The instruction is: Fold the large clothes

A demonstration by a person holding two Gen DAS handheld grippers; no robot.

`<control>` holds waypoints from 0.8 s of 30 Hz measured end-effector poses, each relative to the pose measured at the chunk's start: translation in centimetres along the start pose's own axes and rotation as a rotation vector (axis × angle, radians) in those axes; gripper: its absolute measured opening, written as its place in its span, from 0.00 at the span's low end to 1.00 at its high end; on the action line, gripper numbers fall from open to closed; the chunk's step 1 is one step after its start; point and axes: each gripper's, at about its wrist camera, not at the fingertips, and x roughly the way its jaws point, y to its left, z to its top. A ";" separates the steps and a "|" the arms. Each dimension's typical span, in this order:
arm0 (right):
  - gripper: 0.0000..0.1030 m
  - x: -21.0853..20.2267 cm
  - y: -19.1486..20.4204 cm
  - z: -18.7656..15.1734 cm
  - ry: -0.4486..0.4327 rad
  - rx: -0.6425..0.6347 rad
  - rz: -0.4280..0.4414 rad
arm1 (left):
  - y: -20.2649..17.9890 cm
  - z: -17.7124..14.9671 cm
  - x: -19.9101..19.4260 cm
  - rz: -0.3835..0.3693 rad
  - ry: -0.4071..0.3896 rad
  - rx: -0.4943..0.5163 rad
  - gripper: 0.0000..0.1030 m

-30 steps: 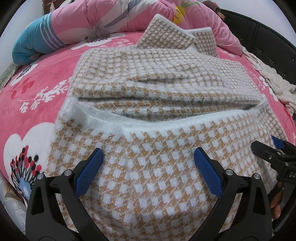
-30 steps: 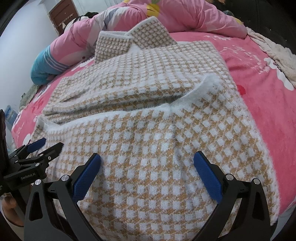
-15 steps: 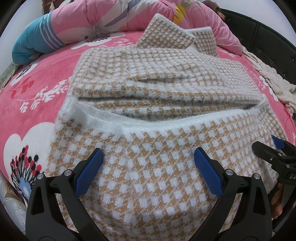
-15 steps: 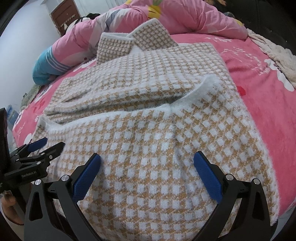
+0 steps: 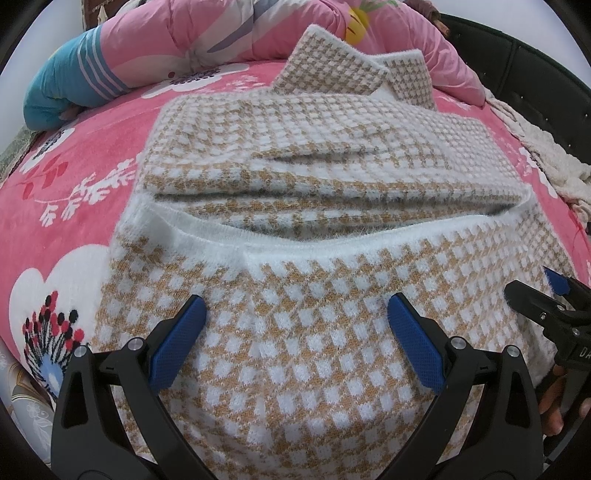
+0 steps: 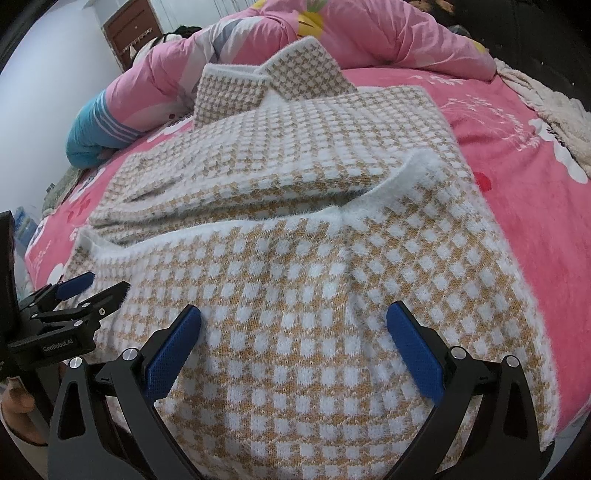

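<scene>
Sweater point(image 5: 325, 258) fabric fills both wrist views: a fuzzy tan-and-white checked knit lying on a pink flowered blanket point(image 5: 85, 173) that covers the bed. Its bottom part is already folded up over the body, so the white fluffy hem point(image 5: 332, 236) runs across the middle of the garment, and the collar point(image 5: 332, 55) stands up at the far end against a pink quilt point(image 5: 221, 33).

Over the last second almost nothing has changed. The cloth, the hem line and the creases lie as they did, and the right wrist view has shifted only slightly. That suggests a pause after the first fold has been laid down, not a fold in progress.

The left gripper point(image 5: 295, 325) hovers low over the near, folded-up panel with its blue pads spread wide and nothing between them. The right gripper point(image 6: 293, 325) is just as wide open above the same panel, a little further right; seen from the left camera it sits at the sweater's right edge point(image 5: 535, 291), and a hand shows below it.

The fold looks roughly halfway done. The next move probably calls for gripping the near fold at both sides and carrying it toward the collar. The loose, fluffy knit may sag or slip if pinched shallowly.
</scene>
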 end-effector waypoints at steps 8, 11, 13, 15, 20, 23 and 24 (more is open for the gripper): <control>0.94 0.0 0.0 0.0 0.005 0.000 -0.002 | -0.1 0.2 0.1 -0.001 0.001 0.001 0.93; 0.94 0.1 0.0 -0.1 0.005 -0.001 -0.001 | -0.1 0.1 0.1 0.001 0.001 0.001 0.93; 0.94 0.1 0.0 -0.1 0.003 -0.001 -0.001 | -0.1 0.1 0.1 0.001 0.002 0.000 0.93; 0.94 0.2 0.0 -0.1 0.004 -0.002 -0.001 | 0.0 0.0 0.0 0.002 0.002 0.000 0.93; 0.94 0.1 -0.1 -0.1 0.005 0.000 0.000 | 0.0 0.1 0.1 0.002 0.004 0.001 0.93; 0.94 0.2 -0.1 -0.2 0.008 -0.003 0.000 | -0.1 0.1 0.1 0.004 0.004 0.003 0.93; 0.94 0.2 0.0 -0.1 0.006 -0.003 -0.001 | -0.1 0.1 0.1 0.003 0.004 0.003 0.93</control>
